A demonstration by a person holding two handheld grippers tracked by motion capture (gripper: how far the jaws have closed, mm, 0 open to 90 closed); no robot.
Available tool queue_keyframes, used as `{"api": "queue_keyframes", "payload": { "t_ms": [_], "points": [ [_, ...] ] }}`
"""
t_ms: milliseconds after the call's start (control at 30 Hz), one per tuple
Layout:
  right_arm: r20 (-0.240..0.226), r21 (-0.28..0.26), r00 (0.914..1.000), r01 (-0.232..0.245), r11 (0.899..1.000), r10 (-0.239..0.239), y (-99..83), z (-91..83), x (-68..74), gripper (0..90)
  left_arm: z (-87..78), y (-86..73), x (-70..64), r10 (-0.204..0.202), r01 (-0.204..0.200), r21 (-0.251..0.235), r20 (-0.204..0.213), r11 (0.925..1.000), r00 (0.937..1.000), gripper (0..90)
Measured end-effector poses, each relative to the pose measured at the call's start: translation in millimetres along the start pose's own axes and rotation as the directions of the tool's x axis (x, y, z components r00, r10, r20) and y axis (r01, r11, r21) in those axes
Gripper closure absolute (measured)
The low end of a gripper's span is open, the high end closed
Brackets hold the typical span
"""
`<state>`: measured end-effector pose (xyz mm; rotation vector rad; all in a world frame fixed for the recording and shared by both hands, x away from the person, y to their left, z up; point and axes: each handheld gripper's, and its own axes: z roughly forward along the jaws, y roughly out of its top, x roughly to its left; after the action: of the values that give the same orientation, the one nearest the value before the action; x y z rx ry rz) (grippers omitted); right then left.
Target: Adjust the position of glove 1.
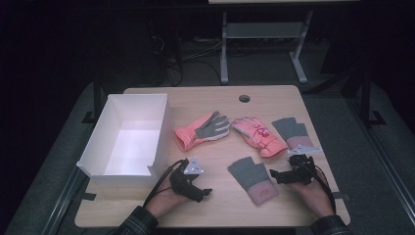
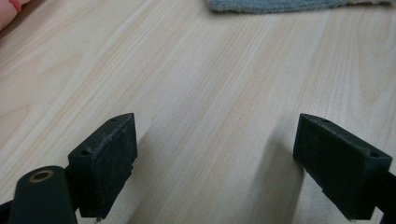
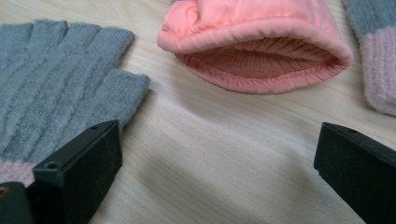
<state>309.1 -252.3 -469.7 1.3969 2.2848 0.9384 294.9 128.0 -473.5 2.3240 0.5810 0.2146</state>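
Four gloves lie on the wooden table [image 1: 215, 205]. A pink glove with a grey palm [image 1: 203, 129] lies mid-table, and a pink padded glove [image 1: 258, 136] lies to its right. One grey fingerless glove with a pink cuff [image 1: 253, 178] is near the front; its twin [image 1: 293, 132] is at the right. My left gripper [image 1: 204, 193] rests open near the front edge, left of the near grey glove. My right gripper [image 1: 274, 176] is open beside that glove's right edge. Between the right gripper's [image 3: 219, 144] jaws is bare wood, with the grey glove [image 3: 56, 79] at left and the padded glove's cuff opening [image 3: 257, 46] ahead.
An empty white box [image 1: 159, 132] stands at the table's left. Below the left gripper [image 2: 219, 140] is bare wood, with the grey glove's edge [image 2: 280, 4] at the top. A cable hole [image 1: 244, 98] is at the back edge. The other grey glove's pink cuff [image 3: 380, 79] lies at the right.
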Motion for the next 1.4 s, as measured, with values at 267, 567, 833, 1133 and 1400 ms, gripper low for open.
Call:
{"api": "queue_keyframes", "payload": {
  "t_ms": [267, 567, 833, 1133, 1400],
  "points": [
    [-0.005, 0.008, 0.9999, -0.01, 1.0, 0.01, 2.3, -4.2, -1.7, 5.8, -2.7, -9.0, 4.5, 0.016, -0.015, -0.051, 0.004, 0.9986, 0.9999, 12.8],
    [0.004, -0.01, 0.9998, -0.018, 1.0, 0.018, 8.4, -11.6, -9.7, 11.0, -2.7, -9.2, 4.7, 0.014, -0.014, -0.052, 0.004, 0.9986, 0.9999, 12.8],
    [0.011, -0.027, 0.9986, -0.051, 0.998, 0.051, 16.0, -17.6, -24.4, 15.4, -2.5, -9.0, 5.0, 0.012, -0.011, -0.053, 0.003, 0.9985, 0.9999, 12.7],
    [0.005, -0.083, 0.9972, -0.075, 0.994, 0.075, 32.8, -25.9, -42.3, 31.2, -2.6, -8.8, 4.8, 0.01, -0.009, -0.051, 0.003, 0.9986, 0.9999, 12.7],
    [0.041, -0.13, 0.9933, -0.102, 0.986, 0.108, 48.6, -25.7, -64.1, 42.2, -2.4, -8.8, 5.0, 0.009, -0.009, -0.052, 0.002, 0.9986, 1.0, 12.8]
  ]
}}
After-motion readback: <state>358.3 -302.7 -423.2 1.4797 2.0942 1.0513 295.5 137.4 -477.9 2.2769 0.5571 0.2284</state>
